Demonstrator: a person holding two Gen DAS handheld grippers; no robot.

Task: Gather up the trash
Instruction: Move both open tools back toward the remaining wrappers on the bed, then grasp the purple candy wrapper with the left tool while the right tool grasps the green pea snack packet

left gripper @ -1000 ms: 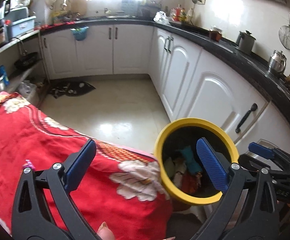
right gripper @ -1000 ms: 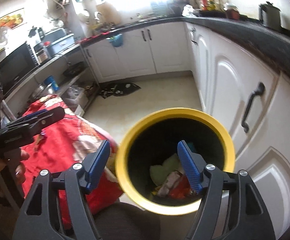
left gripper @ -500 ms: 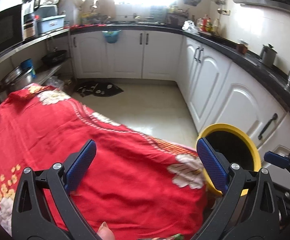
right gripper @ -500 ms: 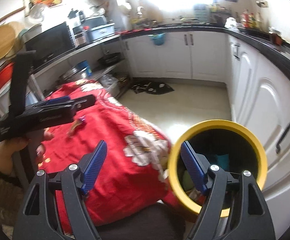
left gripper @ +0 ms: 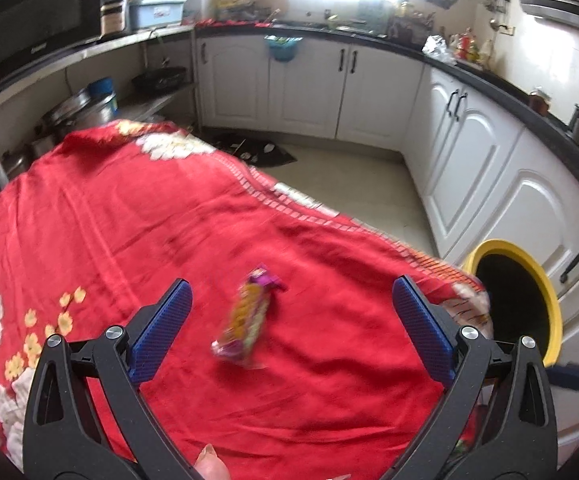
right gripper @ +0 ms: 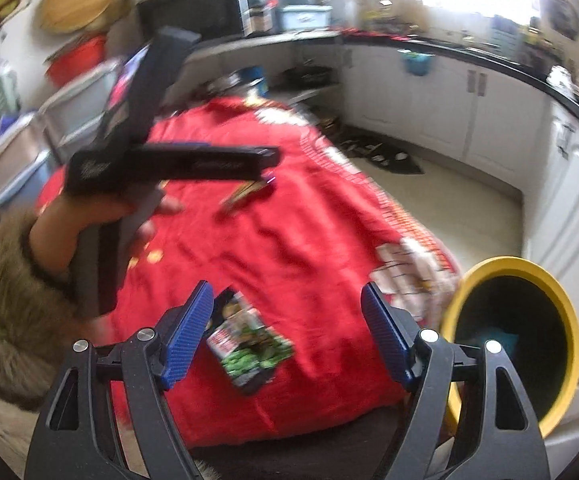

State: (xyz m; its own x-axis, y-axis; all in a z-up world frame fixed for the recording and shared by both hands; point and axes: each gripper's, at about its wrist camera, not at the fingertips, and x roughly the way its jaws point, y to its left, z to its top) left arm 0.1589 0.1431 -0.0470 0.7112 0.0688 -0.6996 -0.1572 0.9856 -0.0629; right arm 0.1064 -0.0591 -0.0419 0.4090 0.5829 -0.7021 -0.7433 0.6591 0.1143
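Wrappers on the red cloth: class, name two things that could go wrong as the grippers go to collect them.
1. The purple wrapper lies flat on the loose red cloth; the open left gripper could pinch fabric along with it.
2. The green packet sits near the table edge under the open right gripper; a nudge might push it to the floor, missing the yellow bin.
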